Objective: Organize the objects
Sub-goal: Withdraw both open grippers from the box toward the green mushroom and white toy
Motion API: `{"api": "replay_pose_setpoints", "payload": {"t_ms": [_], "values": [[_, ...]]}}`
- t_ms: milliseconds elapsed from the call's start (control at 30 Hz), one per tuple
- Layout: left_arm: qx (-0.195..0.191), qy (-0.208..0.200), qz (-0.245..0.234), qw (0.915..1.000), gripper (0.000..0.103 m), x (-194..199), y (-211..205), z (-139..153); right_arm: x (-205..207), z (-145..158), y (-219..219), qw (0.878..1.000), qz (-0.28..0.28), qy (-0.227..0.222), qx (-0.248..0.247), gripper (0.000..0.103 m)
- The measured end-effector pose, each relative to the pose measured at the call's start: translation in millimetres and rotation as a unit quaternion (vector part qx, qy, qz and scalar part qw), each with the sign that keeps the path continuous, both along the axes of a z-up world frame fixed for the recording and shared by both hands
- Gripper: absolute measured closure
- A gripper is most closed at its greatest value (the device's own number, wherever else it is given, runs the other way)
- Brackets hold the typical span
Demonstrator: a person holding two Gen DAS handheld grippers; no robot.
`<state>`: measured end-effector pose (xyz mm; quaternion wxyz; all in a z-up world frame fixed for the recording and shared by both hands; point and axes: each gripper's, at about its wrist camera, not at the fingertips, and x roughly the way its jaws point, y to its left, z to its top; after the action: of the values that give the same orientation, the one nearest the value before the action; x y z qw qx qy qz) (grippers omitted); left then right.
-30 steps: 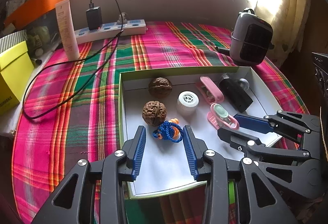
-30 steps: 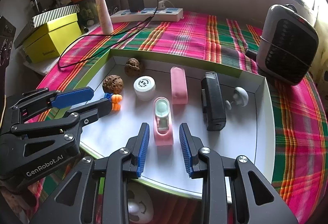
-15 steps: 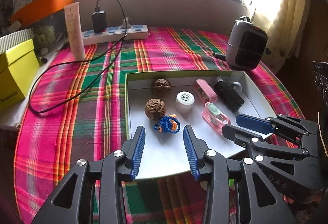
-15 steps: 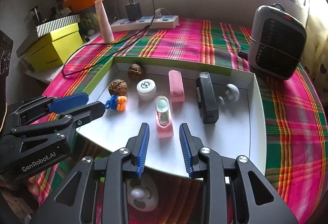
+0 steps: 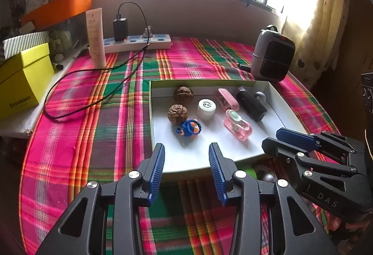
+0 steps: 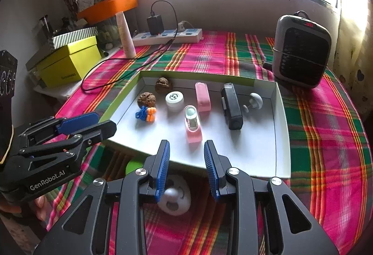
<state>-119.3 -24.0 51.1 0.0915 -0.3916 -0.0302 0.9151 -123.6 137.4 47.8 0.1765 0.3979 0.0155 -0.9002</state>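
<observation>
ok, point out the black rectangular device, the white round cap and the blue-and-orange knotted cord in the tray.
black rectangular device point(image 6: 231, 107), right wrist view, middle of its top face.
white round cap point(image 6: 174, 99), right wrist view, centre of its top.
blue-and-orange knotted cord point(image 5: 188, 128), left wrist view, blue knot.

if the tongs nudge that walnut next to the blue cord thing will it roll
Probably: the walnut is round and sits loose on the smooth tray floor. Its wrinkled shell may slow it. The cord charm touching it would likely get shoved along.
</observation>
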Motion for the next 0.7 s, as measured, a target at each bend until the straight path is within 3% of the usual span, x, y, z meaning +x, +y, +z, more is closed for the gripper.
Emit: {"api": "replay_pose_setpoints", "payload": {"t_ms": [200,333,700], "values": [[0.011,-0.001,0.002,0.9999,0.065,13.1,-0.5,-2.2,14.8,1.5,3.1,1.0,-0.004,0.01,-0.001,0.07],[0.017,-0.001,0.004,0.9998,0.065,23.2,-1.0,-3.7,25.4,-0.3,6.9,1.0,-0.002,0.01,-0.008,0.062],[0.028,-0.008,0.005,0.9996,0.065,40.9,-1.4,-12.5,36.0,-21.1,7.6,1.0,-0.001,-0.016,-0.007,0.061]]}}
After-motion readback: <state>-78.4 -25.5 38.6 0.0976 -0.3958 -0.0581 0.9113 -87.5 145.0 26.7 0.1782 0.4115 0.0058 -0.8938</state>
